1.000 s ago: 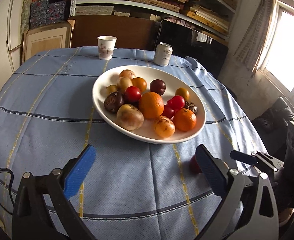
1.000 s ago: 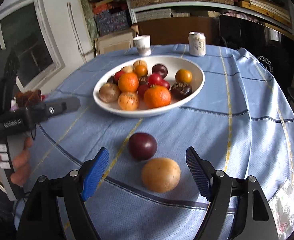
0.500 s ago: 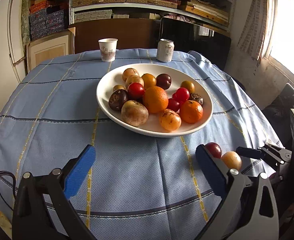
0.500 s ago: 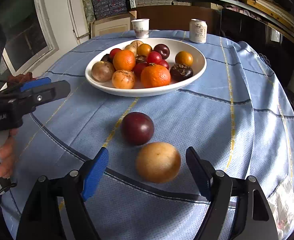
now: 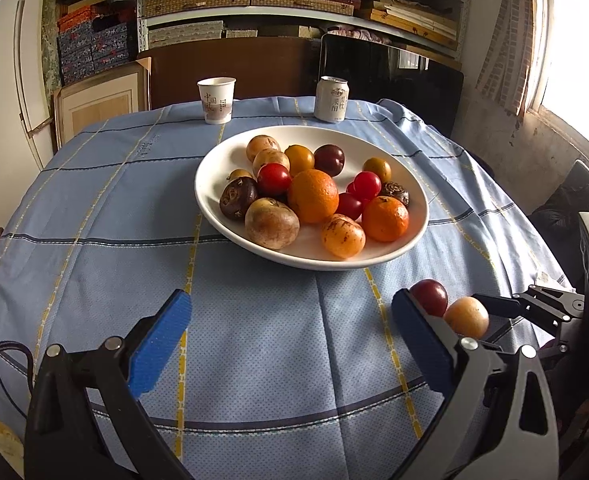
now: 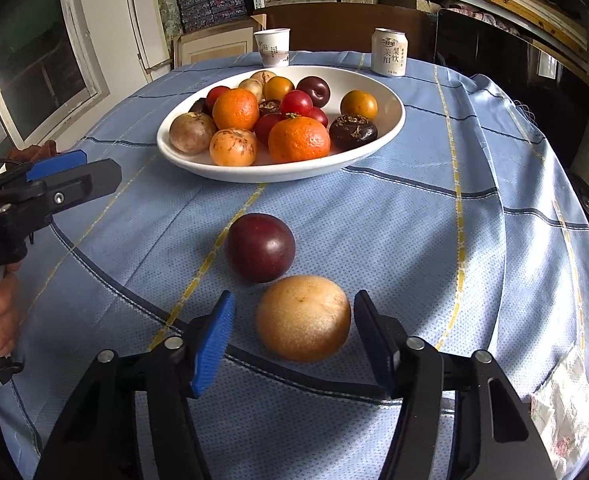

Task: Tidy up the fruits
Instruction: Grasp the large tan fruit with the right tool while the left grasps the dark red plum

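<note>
A white oval plate (image 5: 210, 196) (image 6: 390, 128) holds several fruits: oranges, red tomatoes, plums and brown fruits. Two fruits lie on the blue cloth in front of it: a dark red plum (image 6: 260, 247) (image 5: 429, 297) and a tan round fruit (image 6: 303, 317) (image 5: 467, 316). My right gripper (image 6: 294, 342) is open, its blue pads on either side of the tan fruit, not touching it. My left gripper (image 5: 290, 340) is open and empty over bare cloth left of the two fruits. The left gripper also shows in the right wrist view (image 6: 60, 178).
A paper cup (image 5: 215, 100) and a drink can (image 5: 331, 99) stand behind the plate. A crumpled wrapper (image 6: 566, 412) lies at the table's right edge. Shelves and boards stand behind the table; a window is at the right.
My right gripper has moved forward and its pads have narrowed, so they now flank the tan fruit. My left gripper has turned right, bringing both loose fruits into its view.
</note>
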{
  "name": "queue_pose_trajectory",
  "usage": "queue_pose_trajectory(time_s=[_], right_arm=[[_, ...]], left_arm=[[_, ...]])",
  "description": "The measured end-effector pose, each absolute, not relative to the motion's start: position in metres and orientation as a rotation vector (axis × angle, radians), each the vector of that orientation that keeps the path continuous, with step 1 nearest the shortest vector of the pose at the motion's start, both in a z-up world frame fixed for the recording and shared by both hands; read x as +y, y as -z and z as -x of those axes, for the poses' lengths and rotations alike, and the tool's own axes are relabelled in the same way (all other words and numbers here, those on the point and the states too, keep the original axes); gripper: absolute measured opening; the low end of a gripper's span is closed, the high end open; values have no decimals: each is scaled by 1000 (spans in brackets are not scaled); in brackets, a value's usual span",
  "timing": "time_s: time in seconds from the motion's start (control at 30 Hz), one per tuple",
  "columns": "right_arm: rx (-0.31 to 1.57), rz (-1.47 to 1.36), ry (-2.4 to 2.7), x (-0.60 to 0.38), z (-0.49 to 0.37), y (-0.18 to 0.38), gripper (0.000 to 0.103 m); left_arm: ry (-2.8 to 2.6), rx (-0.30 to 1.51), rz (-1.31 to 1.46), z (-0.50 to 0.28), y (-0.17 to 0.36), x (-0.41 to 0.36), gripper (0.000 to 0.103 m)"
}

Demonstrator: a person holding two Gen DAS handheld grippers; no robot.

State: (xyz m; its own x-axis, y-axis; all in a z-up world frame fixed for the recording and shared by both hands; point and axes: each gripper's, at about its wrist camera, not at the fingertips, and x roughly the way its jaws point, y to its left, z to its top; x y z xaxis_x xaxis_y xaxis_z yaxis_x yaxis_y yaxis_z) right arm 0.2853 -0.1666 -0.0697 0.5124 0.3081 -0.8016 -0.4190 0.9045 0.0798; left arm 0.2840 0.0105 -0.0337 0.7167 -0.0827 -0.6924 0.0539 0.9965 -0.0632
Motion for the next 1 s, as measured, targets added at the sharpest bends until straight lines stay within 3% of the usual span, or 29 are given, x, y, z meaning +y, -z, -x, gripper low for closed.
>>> queue_pose_trajectory(time_s=[0.13,0.43,0.8,0.83,0.9,1.0], right_arm=[[938,146,-424,-166,-286,71,48],[859,-47,-438,-199,-289,47,46],[774,-131,-419,-225,-282,26,46],[772,-133,-418,-226,-282,26,46],[772,-135,-412,-228,-281,26,47],[778,-148,-397,-234,-282,27,47]], left_arm=[[75,766,38,-283,34,11,98],[107,781,27,-281,36,4,98],[352,803,-218,-271,52,-67,98],[372,812,-214,-274,53,-70,96],[403,830,-212,-279,55,-75,80],[418,866,-208,-287,62,-80,66]])
